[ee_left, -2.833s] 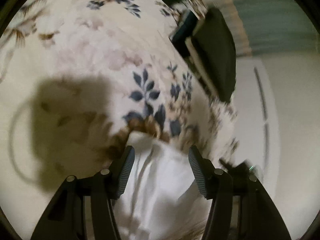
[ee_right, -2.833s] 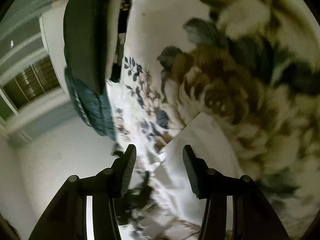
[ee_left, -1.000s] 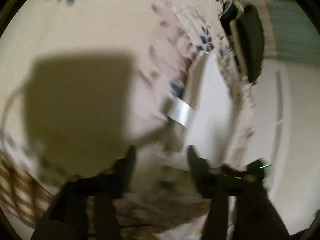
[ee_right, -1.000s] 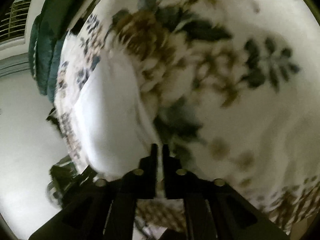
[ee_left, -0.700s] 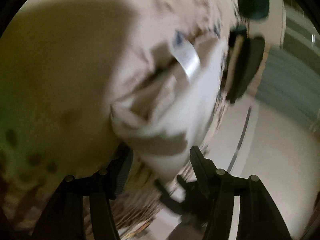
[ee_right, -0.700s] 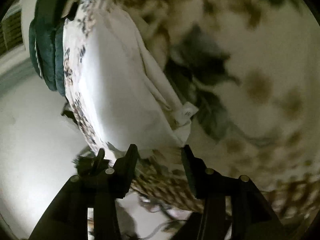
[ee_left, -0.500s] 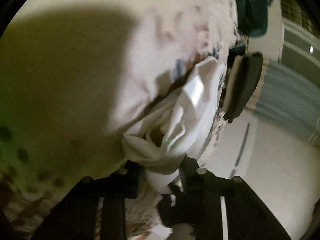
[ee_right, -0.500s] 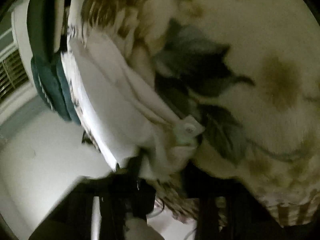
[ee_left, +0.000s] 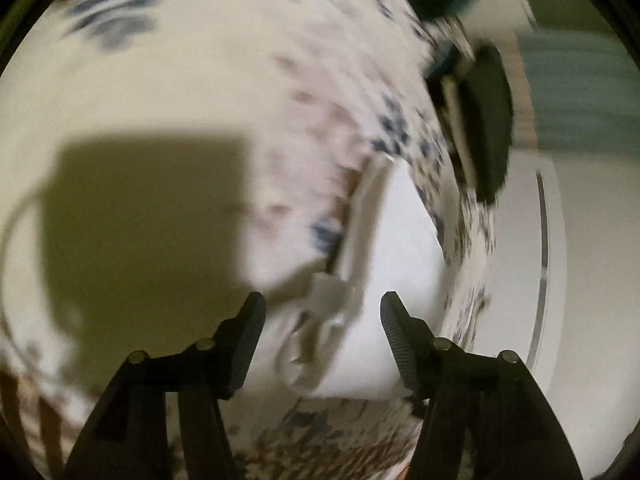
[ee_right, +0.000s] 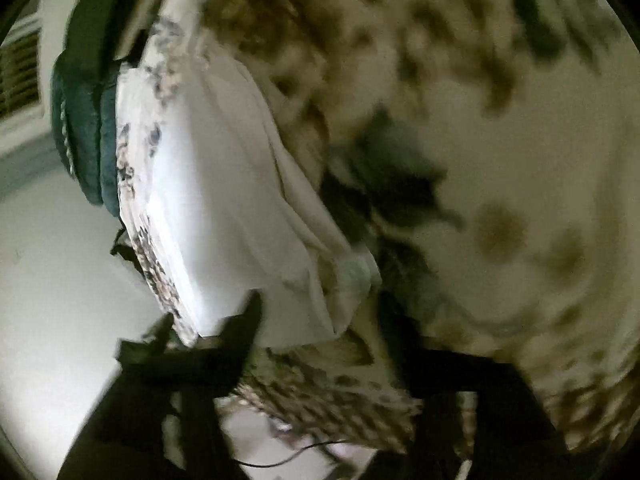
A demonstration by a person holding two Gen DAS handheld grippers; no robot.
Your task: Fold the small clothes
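A small white garment (ee_left: 396, 248) lies folded on the floral blanket (ee_left: 180, 80), close to the bed's edge. In the left wrist view my left gripper (ee_left: 322, 320) hovers over the garment's bunched near corner. Its jaws are opening and the pads press on nothing. In the blurred right wrist view the same white garment (ee_right: 224, 184) runs up and to the left, with a small label at its near corner. My right gripper (ee_right: 320, 324) stands over that corner. Its jaws are opening too, with cloth under the gap but clear of the fingers.
A dark teal cushion (ee_right: 80, 128) and a black flat object (ee_left: 488, 120) sit at the far end of the bed. Past the bed's edge is a pale wall or cabinet (ee_left: 520, 264). My gripper's shadow (ee_left: 140, 208) falls on the blanket.
Half a second ago both grippers were shut on the garment's near edge. Both have since opened and let go, and the garment lies flatter on the blanket.
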